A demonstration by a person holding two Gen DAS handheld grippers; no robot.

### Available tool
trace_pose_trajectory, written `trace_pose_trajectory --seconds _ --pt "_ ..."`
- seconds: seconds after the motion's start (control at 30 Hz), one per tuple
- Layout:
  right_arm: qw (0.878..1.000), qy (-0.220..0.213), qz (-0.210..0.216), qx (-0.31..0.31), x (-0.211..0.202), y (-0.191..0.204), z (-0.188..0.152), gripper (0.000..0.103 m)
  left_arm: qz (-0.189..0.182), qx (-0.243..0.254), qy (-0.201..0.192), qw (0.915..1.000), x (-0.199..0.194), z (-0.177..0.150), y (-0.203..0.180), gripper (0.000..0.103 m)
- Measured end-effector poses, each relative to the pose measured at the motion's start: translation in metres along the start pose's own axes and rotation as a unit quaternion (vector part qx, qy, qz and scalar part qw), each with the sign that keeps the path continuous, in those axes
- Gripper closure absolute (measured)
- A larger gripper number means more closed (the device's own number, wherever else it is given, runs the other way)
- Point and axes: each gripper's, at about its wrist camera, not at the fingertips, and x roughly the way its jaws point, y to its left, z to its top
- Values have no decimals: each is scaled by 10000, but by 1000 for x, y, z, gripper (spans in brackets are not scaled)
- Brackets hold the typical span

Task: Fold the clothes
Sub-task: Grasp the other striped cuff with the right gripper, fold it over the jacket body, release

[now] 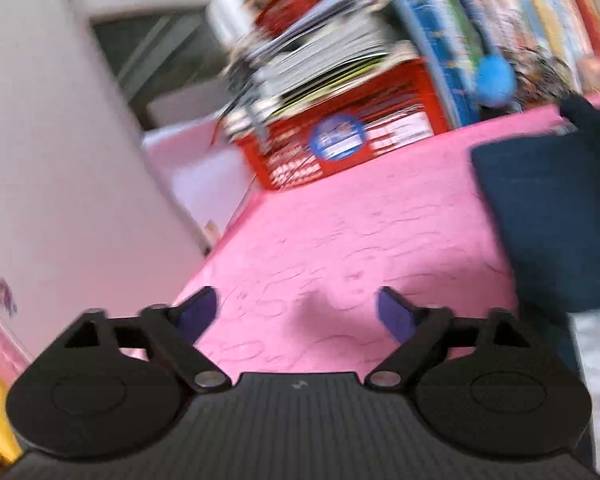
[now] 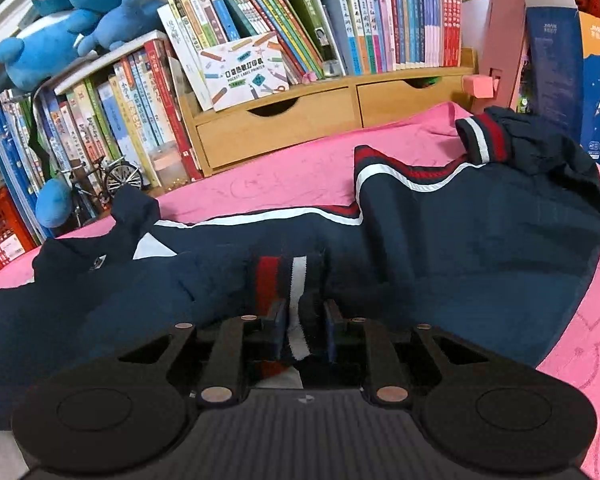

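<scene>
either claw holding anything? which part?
Right claw is shut on the navy jacket, at its striped cuff. Left claw is open, empty.

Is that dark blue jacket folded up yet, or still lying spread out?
Mostly spread. The navy jacket sprawls rumpled across the pink cover, one striped cuff lying far out; the right gripper pinches the other cuff.

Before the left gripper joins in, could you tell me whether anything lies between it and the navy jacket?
Nothing visible does: only bare pink bedspread separates the open left gripper from the navy jacket with red and white stripes.
</scene>
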Motion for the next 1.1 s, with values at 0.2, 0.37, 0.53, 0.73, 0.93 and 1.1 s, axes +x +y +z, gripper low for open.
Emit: trace_pose_trajectory --seconds 0.2,0.37,0.53,0.73,0.93,1.1 --pt "9984 -278 337 365 -26 -11 7 47 -1325 -248 -498 9896 -38 26 -16 17" --pt "9946 -697 773 -44 -56 3 6 44 -1808 315 -639 9809 -50 24 -75 16" --pt "9834 -363 1333 -1173 -40 58 -14 46 -1570 838 -179 9839 -26 8 -103 16" --pt "9902 410 1110 -749 -6 34 -18 79 -1255 869 -152 9882 -15 -3 -86 8" --pt "9895 174 1437 -29 -42 -27 -2 67 -1236 711 -54 9898 -13 -3 -68 7" --pt "9970 -705 134 286 -74 -90 22 39 -1233 821 -121 9889 -16 -6 -69 6"
